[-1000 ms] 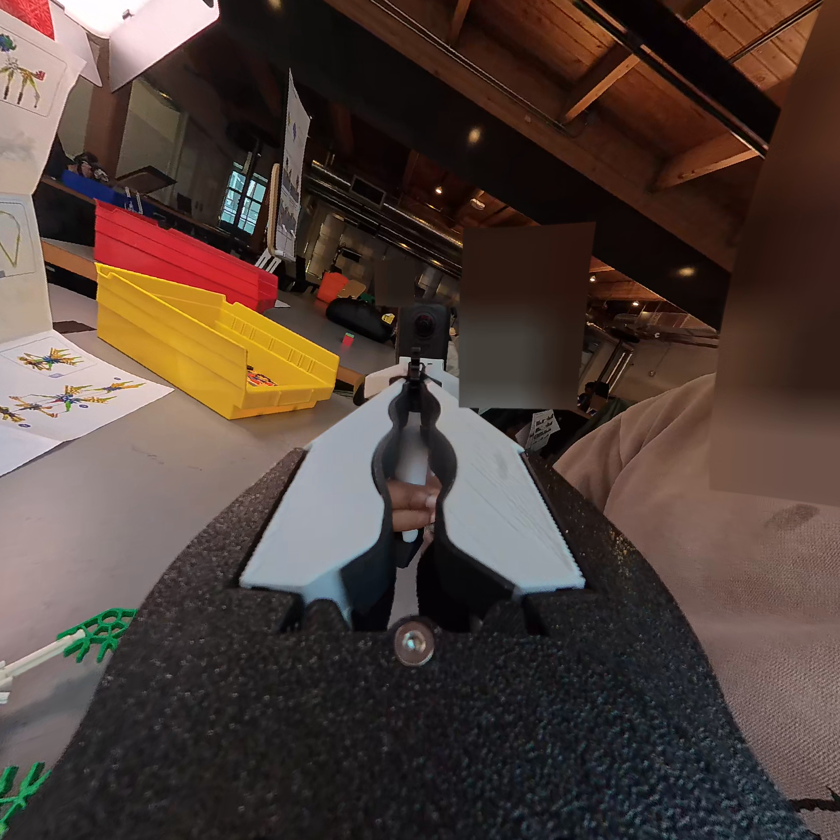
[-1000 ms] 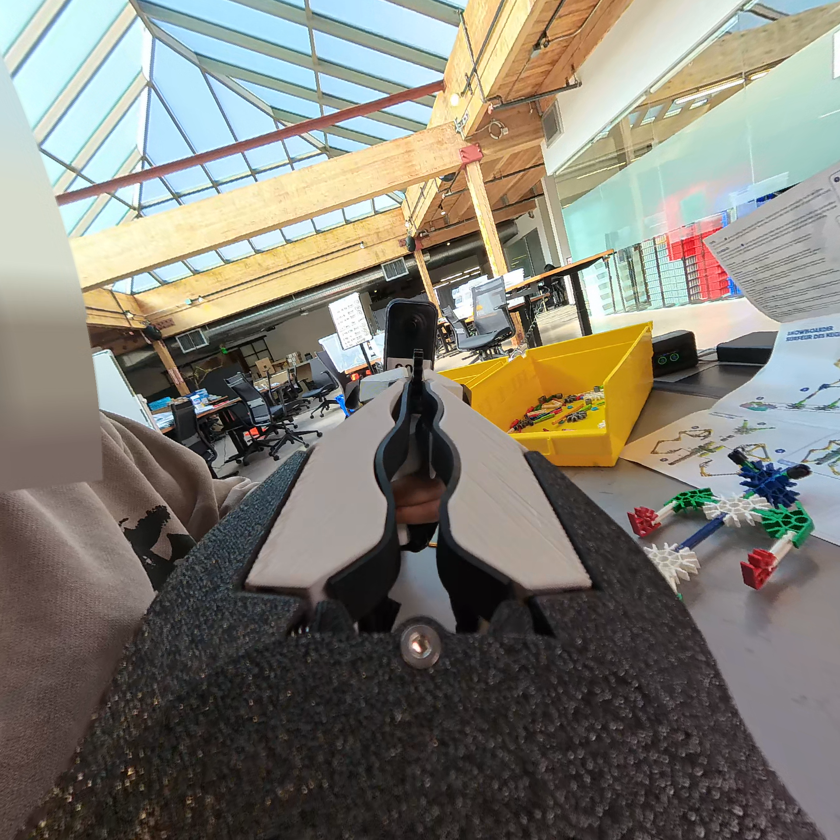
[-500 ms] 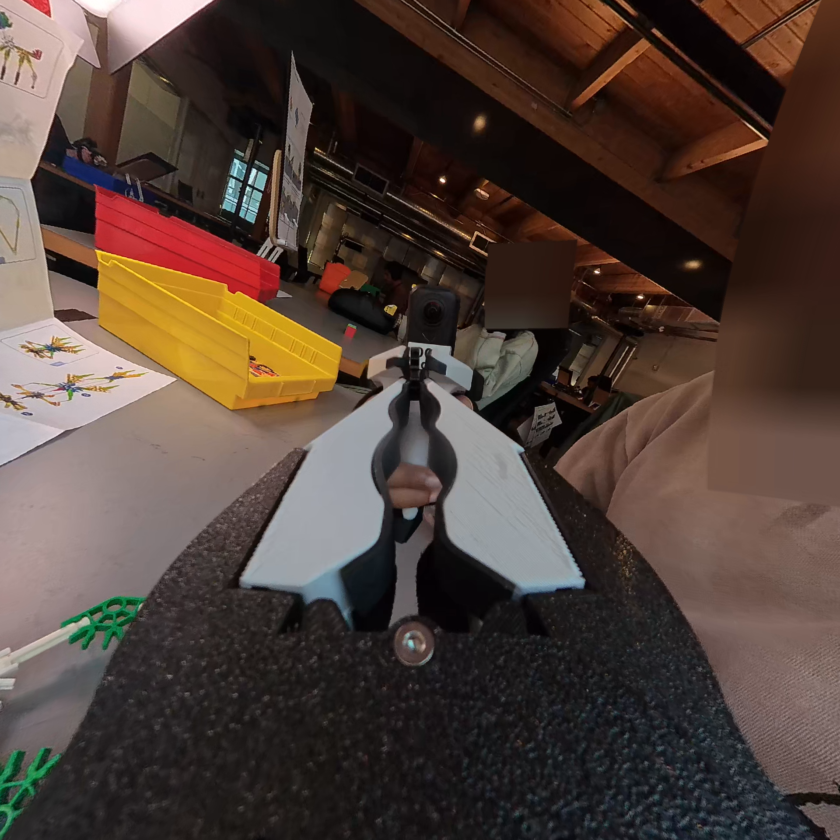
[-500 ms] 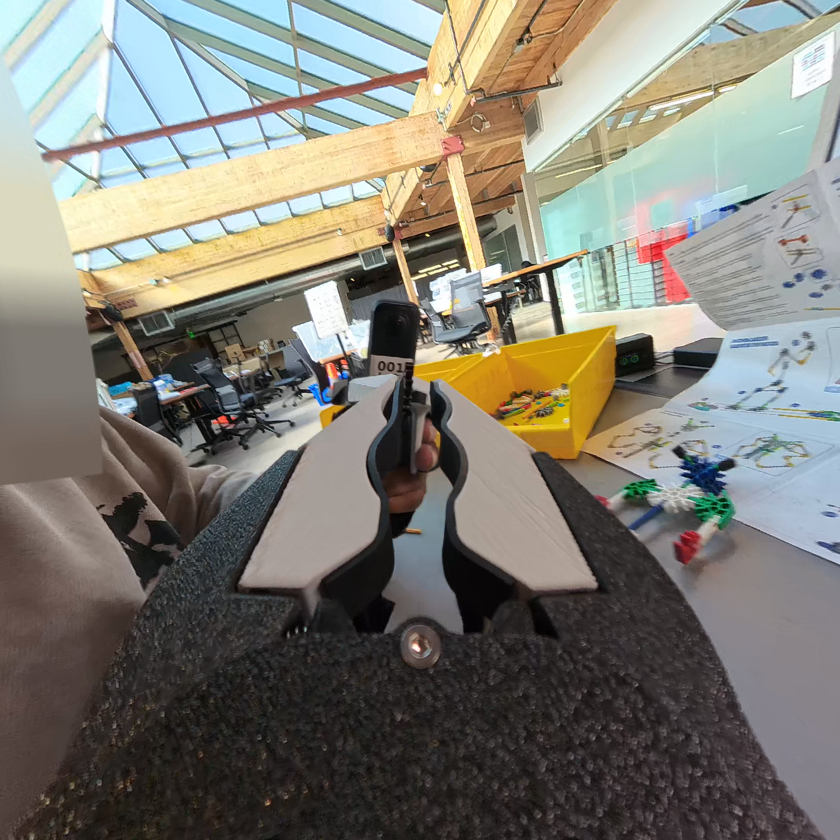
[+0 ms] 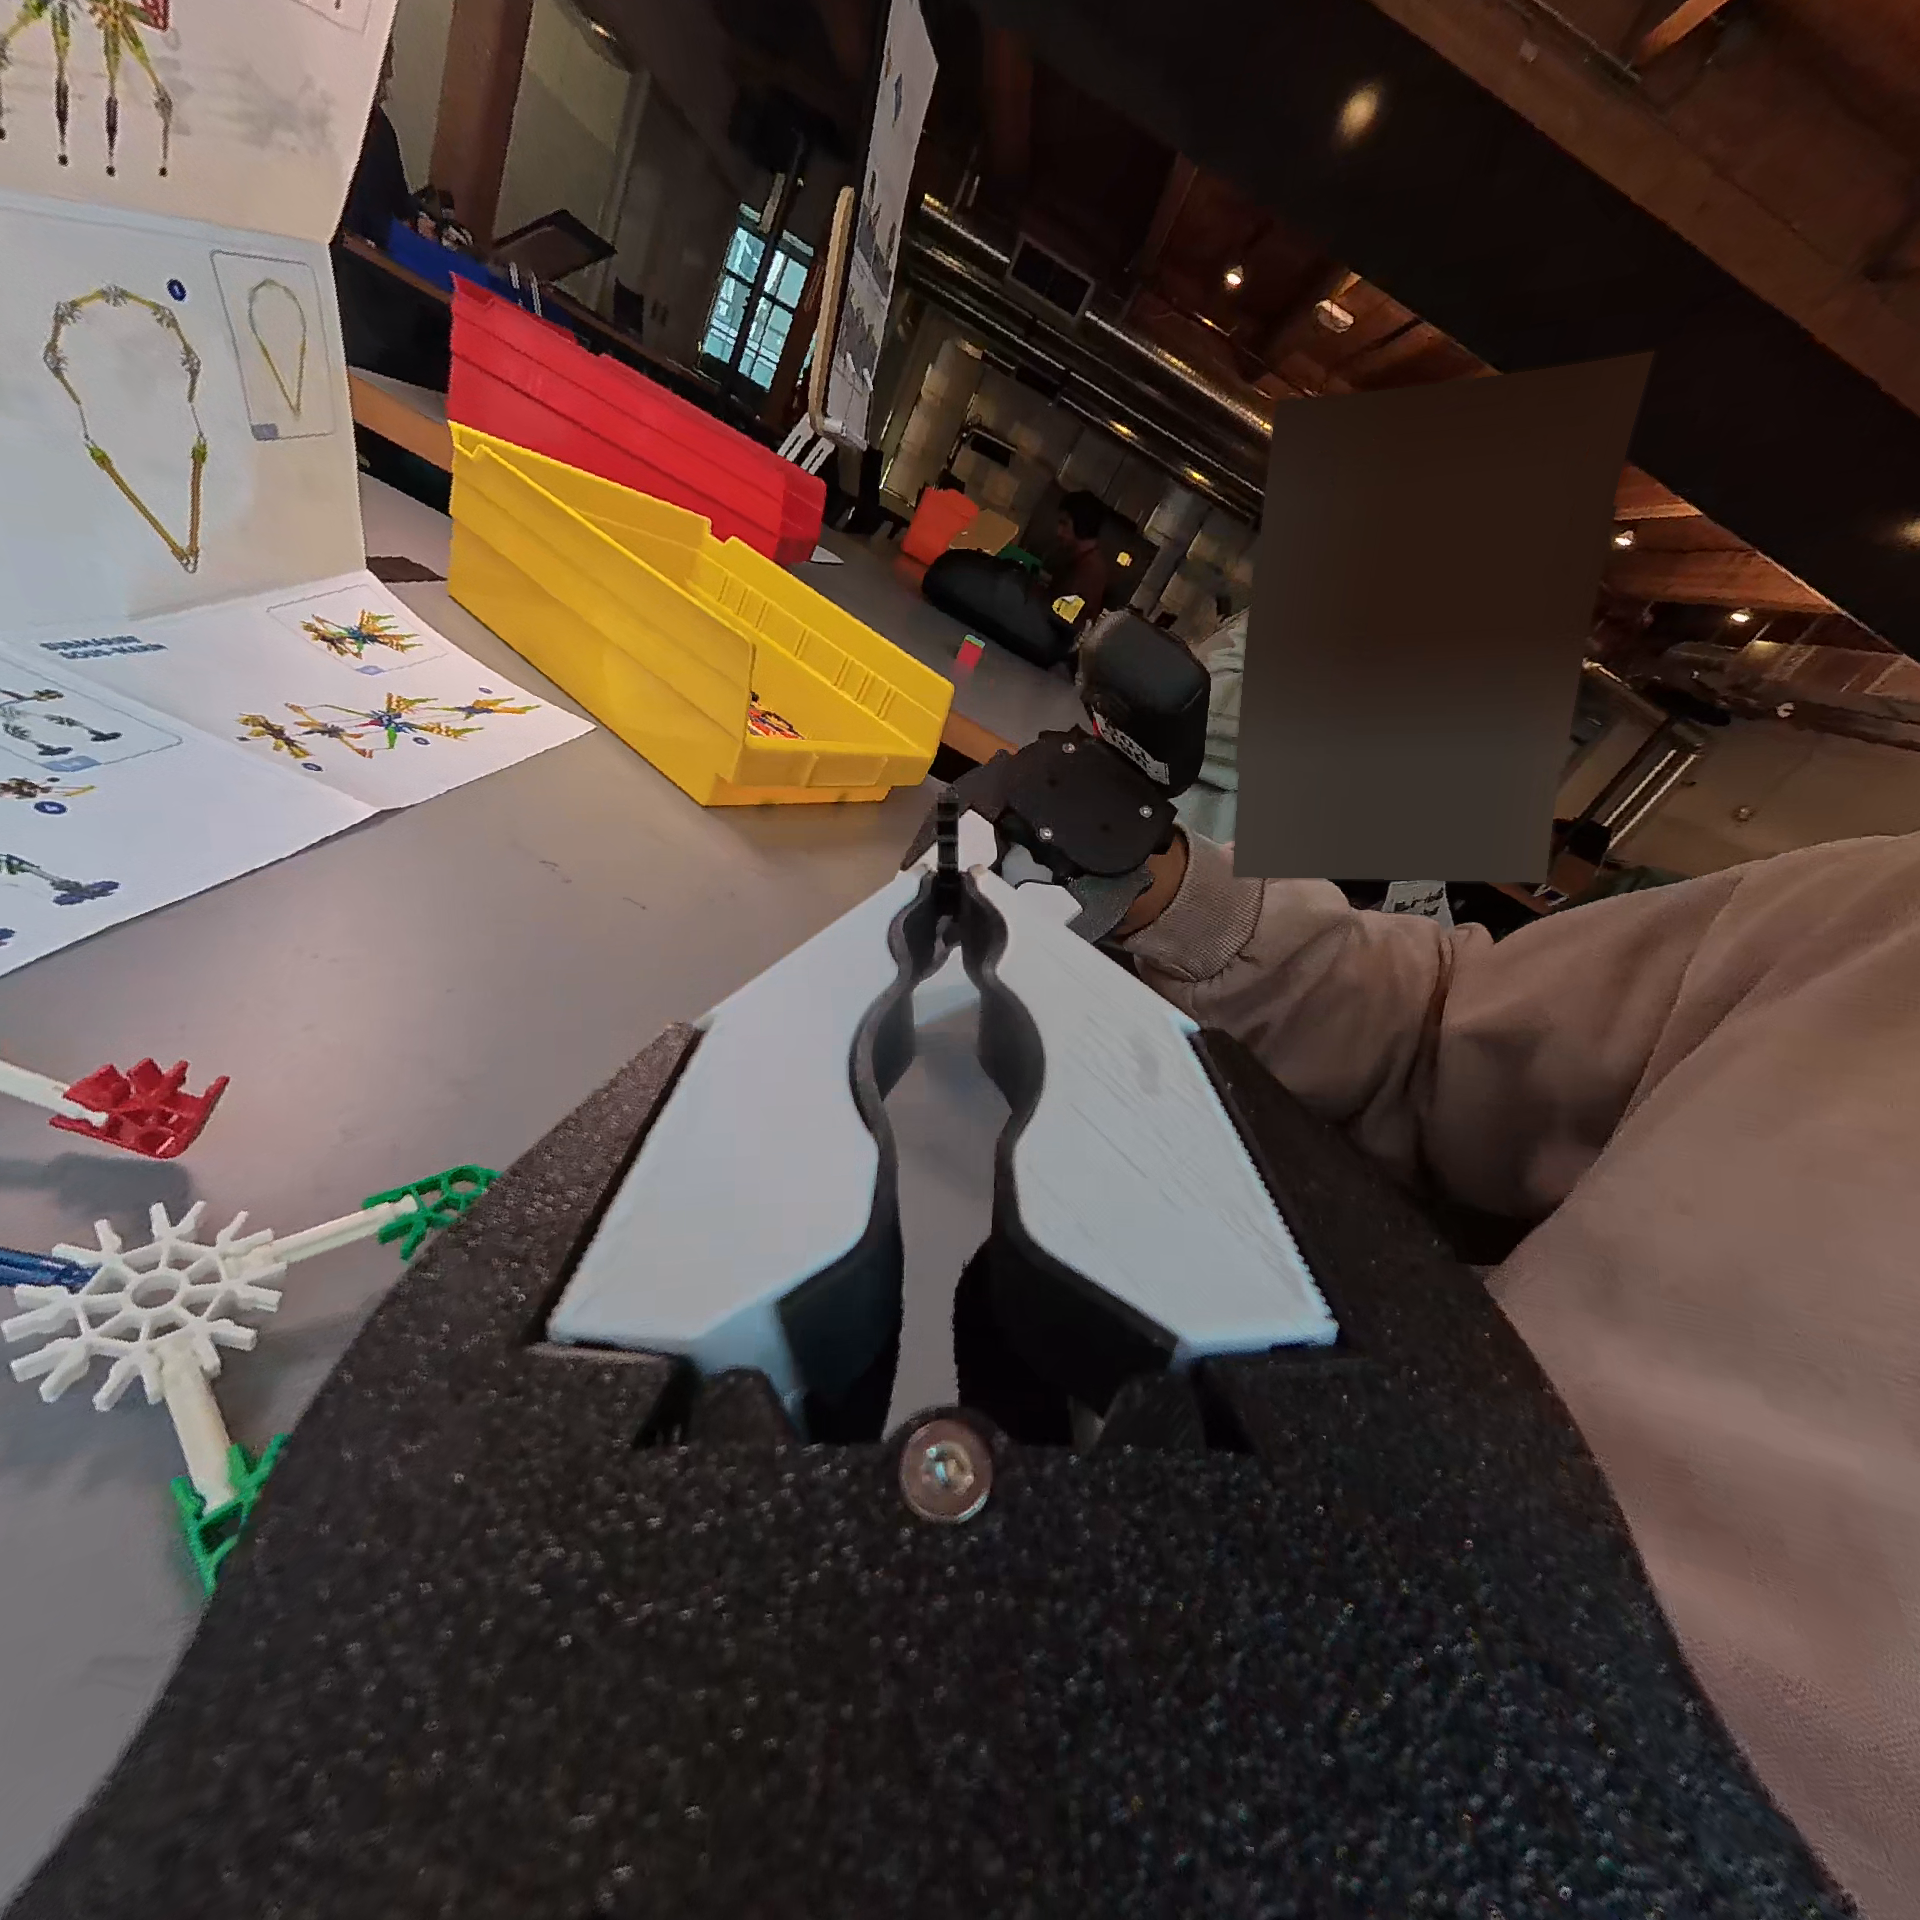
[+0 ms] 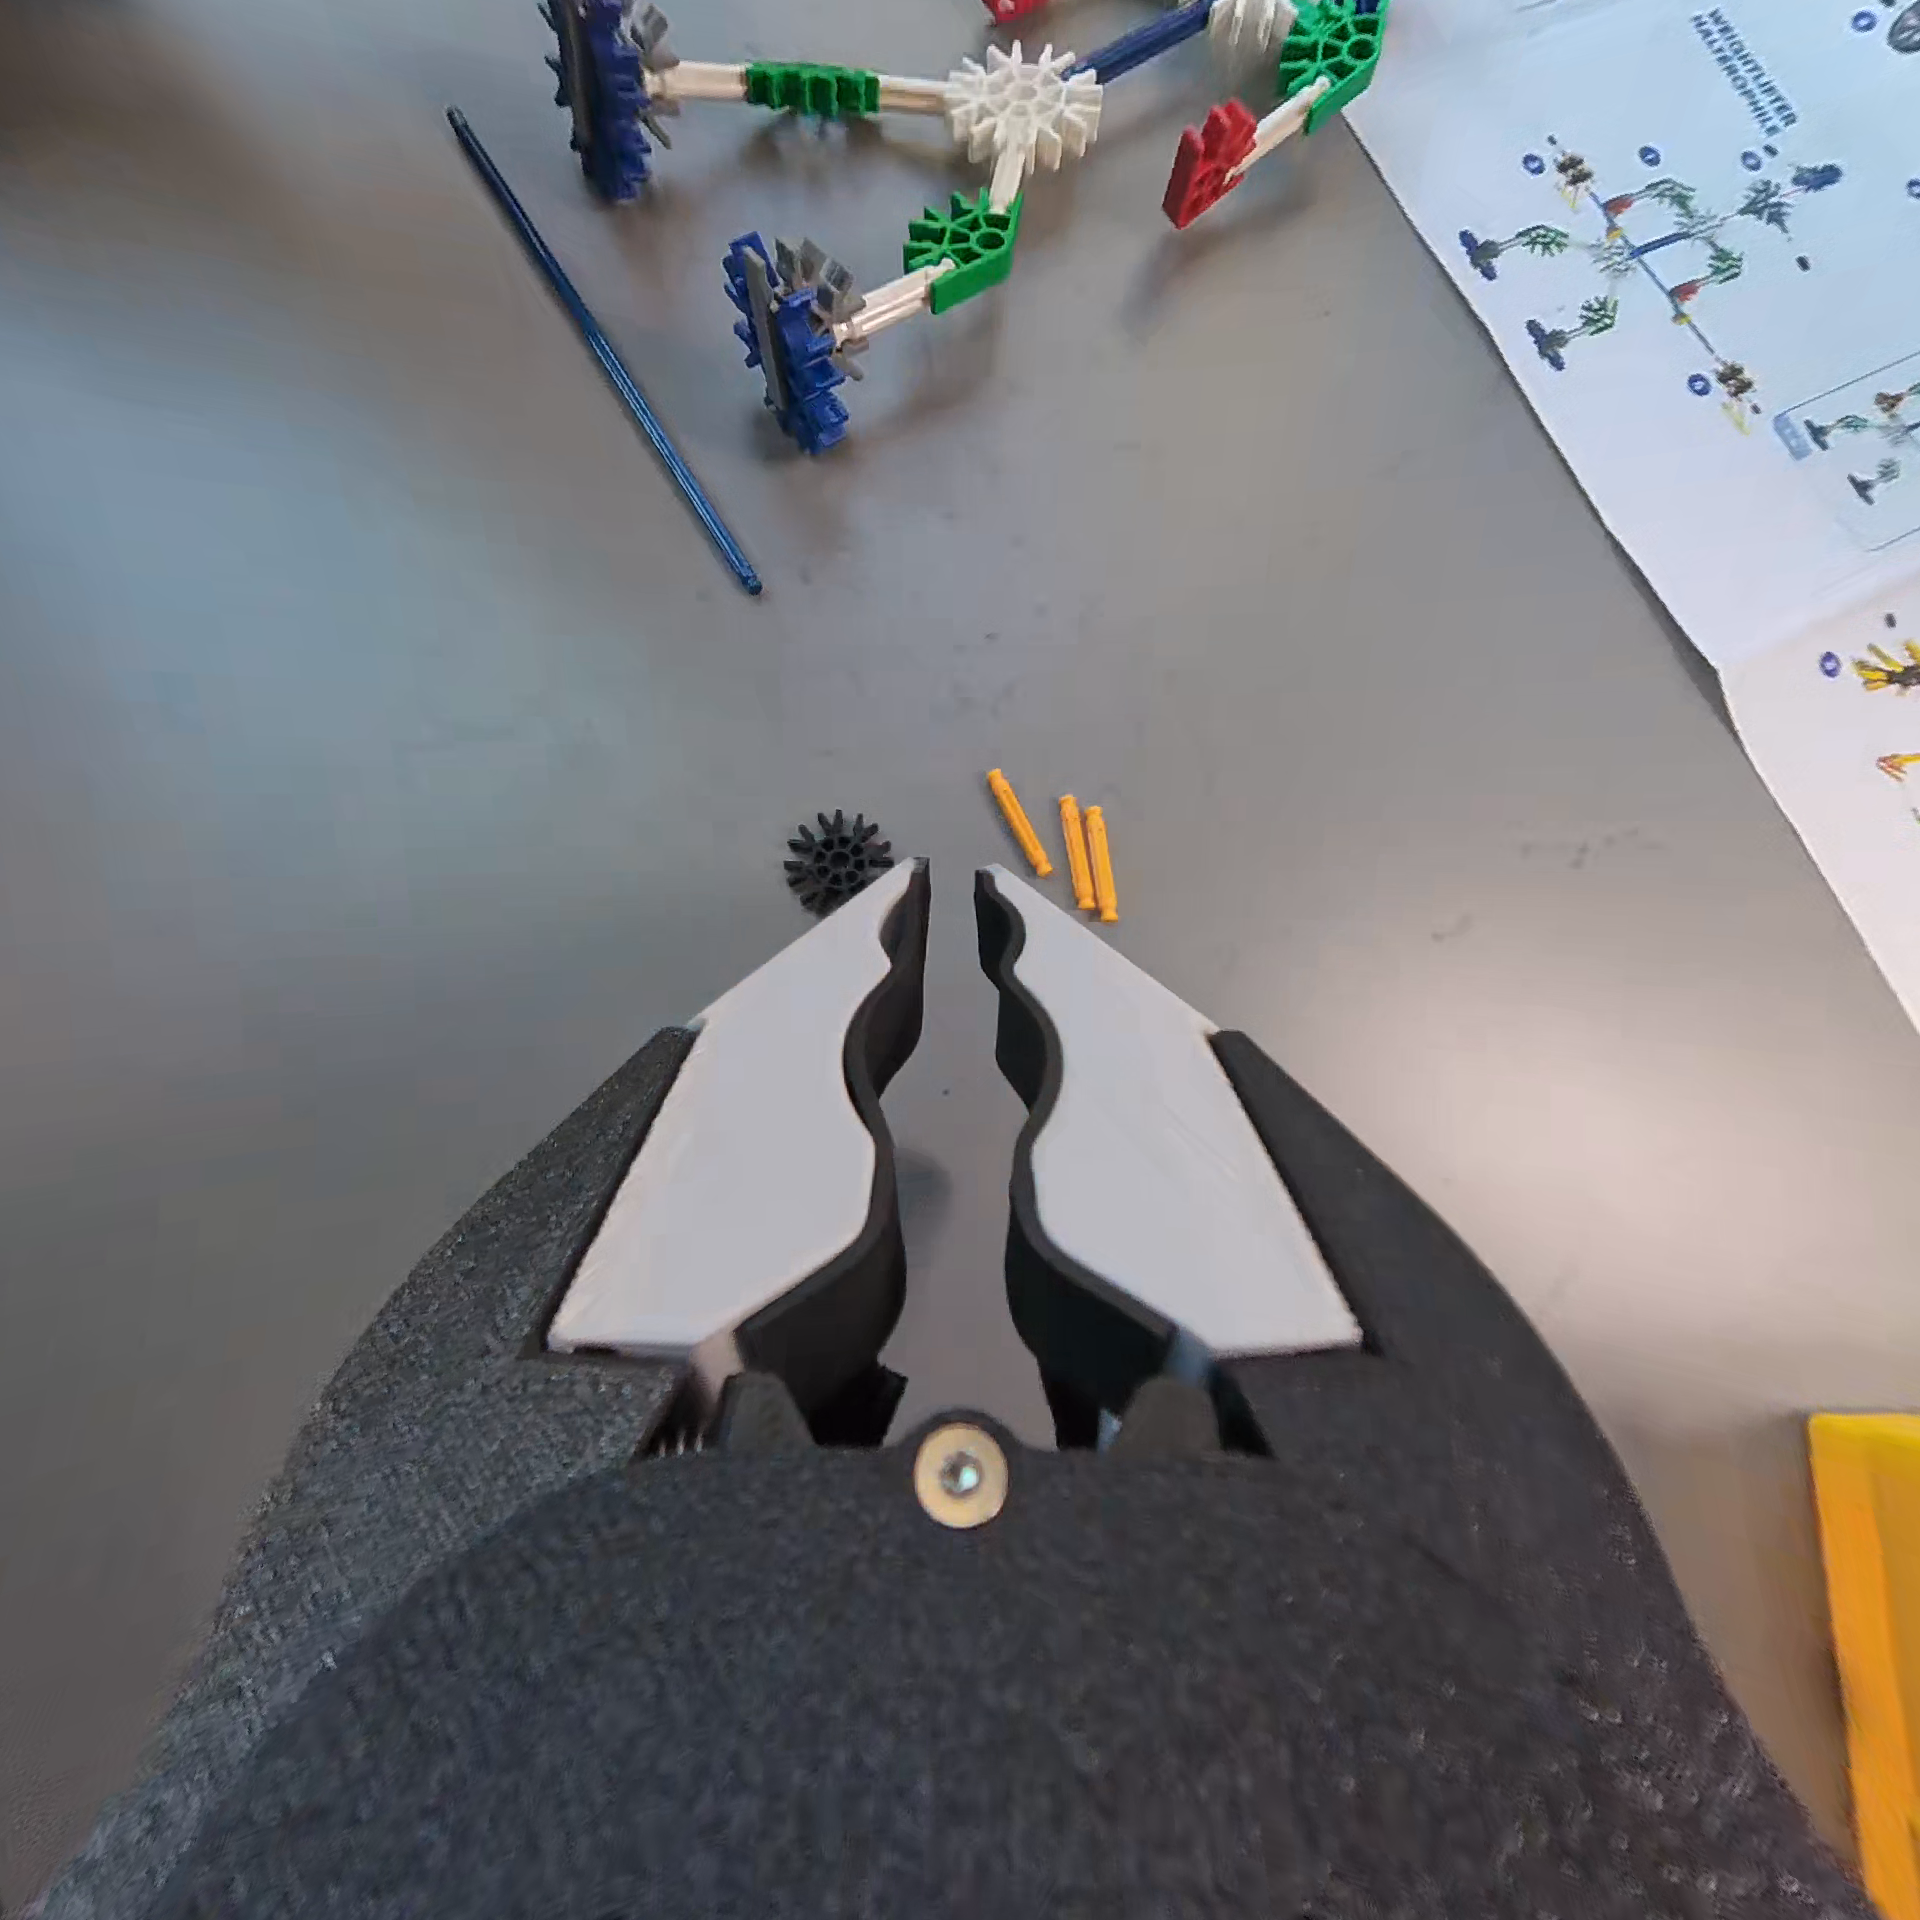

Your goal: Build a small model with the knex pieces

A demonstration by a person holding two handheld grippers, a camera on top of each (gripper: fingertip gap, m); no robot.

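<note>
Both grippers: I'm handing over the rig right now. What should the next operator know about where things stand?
The left gripper is shut on a small black piece at its tips, above the table.
The right gripper is open and empty, pointing down between a black connector on its left and three orange rods on its right.
Farther ahead lie a loose blue rod and the assembled model, with the instruction sheet to the right.

Right gripper (image 6: 952,881) parted, above black connector (image 6: 834,858), orange rods (image 6: 1076,850)
</note>
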